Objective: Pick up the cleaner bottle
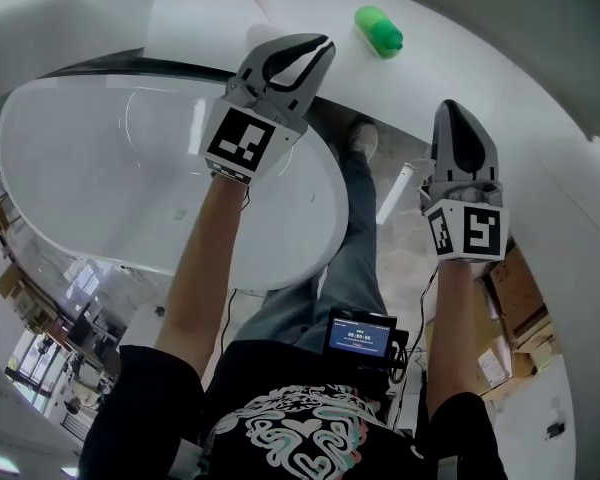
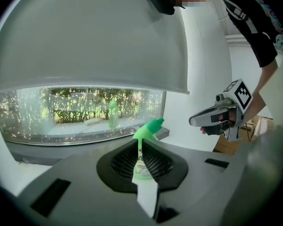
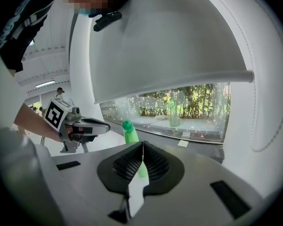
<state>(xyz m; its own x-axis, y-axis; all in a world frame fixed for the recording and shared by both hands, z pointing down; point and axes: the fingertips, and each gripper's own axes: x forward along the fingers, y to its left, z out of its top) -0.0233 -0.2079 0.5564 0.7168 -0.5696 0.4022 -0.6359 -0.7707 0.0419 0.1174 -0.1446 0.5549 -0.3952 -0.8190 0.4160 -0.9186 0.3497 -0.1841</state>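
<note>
Cleaner bottle (image 1: pixel 378 30) upright, long axis vertical (left gripper (image 1: pixel 318 50), right gripper (image 1: pixel 454 110): fingers together, empty)

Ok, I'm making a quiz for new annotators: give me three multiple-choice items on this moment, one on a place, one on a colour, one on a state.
1. Where is the cleaner bottle? A on the white ledge ahead of the person; B on the floor; C on the cardboard boxes.
2. Its colour? A blue; B green; C red.
3. How do the jaws of the left gripper and right gripper stand? A both wide open; B both shut, empty; C right shut on the bottle.
Key: 1 A, it stands beyond both tips in the head view; 2 B, green in every view; 3 B, each gripper view shows them meeting, bottle behind.
</note>
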